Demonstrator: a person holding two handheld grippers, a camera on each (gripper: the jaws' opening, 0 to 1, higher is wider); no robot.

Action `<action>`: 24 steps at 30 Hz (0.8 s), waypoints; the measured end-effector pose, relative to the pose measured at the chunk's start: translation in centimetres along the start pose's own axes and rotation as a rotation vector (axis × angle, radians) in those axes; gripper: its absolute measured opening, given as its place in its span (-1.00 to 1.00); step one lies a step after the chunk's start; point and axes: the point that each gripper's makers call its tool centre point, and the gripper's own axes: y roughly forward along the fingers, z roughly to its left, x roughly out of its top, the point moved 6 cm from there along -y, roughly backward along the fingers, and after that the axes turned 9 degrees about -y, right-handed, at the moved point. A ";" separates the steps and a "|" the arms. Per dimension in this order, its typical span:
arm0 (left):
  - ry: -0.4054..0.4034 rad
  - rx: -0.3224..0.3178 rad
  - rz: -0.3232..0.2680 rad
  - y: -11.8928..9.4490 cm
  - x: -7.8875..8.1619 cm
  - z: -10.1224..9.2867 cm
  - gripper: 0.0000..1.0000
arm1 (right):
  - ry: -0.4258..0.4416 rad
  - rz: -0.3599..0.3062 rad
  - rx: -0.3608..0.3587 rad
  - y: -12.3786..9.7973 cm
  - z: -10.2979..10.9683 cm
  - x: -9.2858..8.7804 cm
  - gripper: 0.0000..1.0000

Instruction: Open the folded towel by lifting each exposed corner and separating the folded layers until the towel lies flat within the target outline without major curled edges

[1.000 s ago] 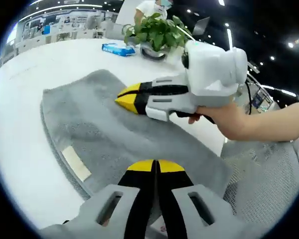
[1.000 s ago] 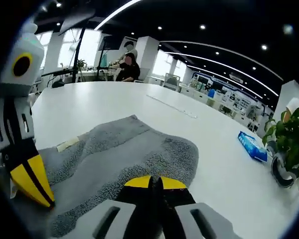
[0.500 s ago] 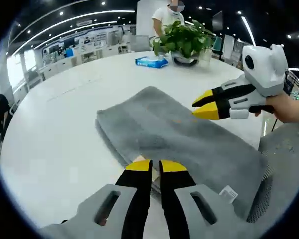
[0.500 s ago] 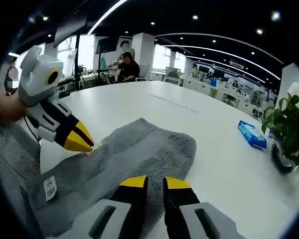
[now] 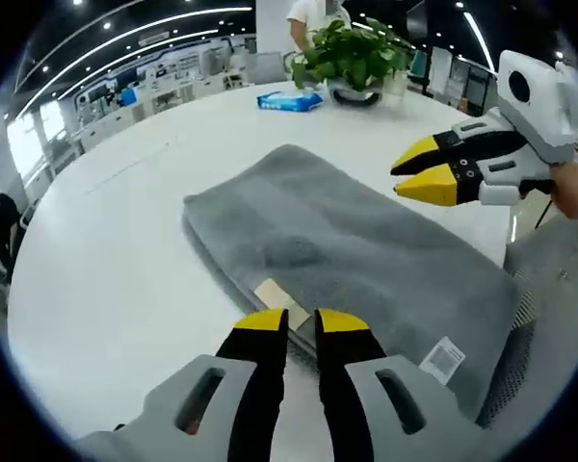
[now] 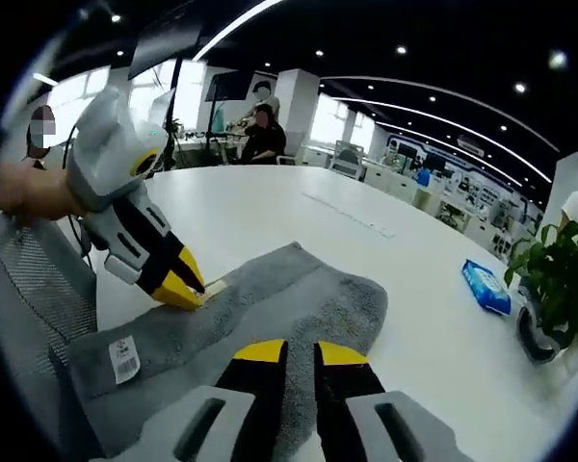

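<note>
Both grippers, left (image 5: 299,322) and right (image 6: 297,352), now hover off the folded towel (image 5: 347,255) on the table (image 5: 106,241) with jaws slightly parted and empty (a second ago they were clenched), so unfolding hasn't begun.

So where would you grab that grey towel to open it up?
Probably at the near corner of the towel, beside the beige tag, coming in low from the table edge. There the stacked folded layers are exposed, just ahead of the left gripper, whose jaws stand slightly apart.
</note>
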 end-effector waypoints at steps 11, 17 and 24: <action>-0.205 0.017 -0.011 -0.4 -0.3 2.1 -0.84 | 0.018 0.005 0.052 0.8 0.8 0.0 -0.84; -0.217 -0.038 0.002 -0.2 -0.3 1.1 -0.97 | 0.022 0.000 0.092 1.2 1.7 0.2 -0.85; -0.086 -0.045 -0.127 -1.1 2.0 0.1 -1.00 | 0.057 -0.011 0.136 1.2 2.4 0.5 -0.86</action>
